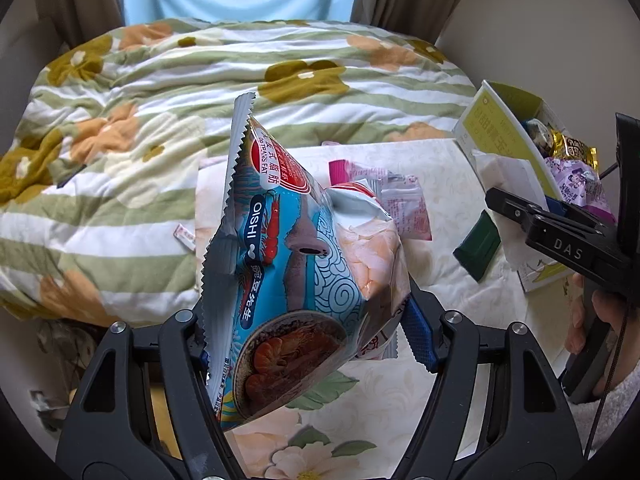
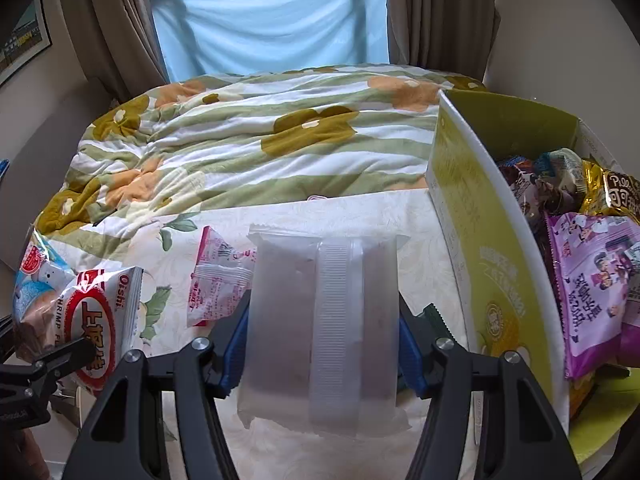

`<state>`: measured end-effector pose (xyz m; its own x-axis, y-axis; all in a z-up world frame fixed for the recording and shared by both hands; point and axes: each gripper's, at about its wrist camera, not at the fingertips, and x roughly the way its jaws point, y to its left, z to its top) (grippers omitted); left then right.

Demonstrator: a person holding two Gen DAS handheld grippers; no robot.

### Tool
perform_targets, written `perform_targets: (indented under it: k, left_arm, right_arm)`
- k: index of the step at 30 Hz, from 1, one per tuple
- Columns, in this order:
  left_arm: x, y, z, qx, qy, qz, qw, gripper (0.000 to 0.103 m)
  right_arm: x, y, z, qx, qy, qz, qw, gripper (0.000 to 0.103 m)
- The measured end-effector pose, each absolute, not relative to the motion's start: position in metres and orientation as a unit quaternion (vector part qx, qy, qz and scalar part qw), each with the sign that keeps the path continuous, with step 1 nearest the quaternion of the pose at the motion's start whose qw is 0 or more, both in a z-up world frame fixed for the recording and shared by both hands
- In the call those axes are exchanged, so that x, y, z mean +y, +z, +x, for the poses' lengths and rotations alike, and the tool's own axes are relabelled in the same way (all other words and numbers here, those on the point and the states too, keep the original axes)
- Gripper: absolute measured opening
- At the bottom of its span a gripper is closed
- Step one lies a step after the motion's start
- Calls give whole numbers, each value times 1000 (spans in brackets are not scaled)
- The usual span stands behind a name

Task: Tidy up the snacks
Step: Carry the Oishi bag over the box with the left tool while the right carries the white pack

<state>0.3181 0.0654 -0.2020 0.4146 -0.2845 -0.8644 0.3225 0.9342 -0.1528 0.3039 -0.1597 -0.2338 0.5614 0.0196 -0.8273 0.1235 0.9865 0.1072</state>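
The floral tabletop (image 2: 328, 212) lies bare at 12 o'clock, ahead of the white packet (image 2: 320, 332). The pink sachet (image 2: 218, 280) blocks 10 o'clock, and the Oishi shrimp bag (image 2: 96, 312) crowds 9 o'clock. The yellow-green box wall (image 2: 484, 264) stands close at 2 o'clock, with a dark green packet (image 2: 436, 320) wedged beside it.

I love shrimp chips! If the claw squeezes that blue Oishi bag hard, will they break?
Probably some would. The Oishi shrimp chip bag looks puffy and crinkled, so it is likely light and squashy, with brittle chips inside. The left claw grips its sides, and the glossy film might slip.
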Motion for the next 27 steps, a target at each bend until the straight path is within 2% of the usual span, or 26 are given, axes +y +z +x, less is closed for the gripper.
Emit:
perform_targets:
  k: [8,15,27]
  left_arm:
    - [18,-133,324,455,-224,13,862,69]
    - [-69,-97,319,423,-273,5,864,69]
    - [-259,-104,360,443,-291,-5,848,69]
  right_arm:
    - [-187,-159,260,421,-29,96,902,58]
    - [-259,-112,227,374,-66,97,920,58]
    - [-406,-121,220,385,-70,108,914,58]
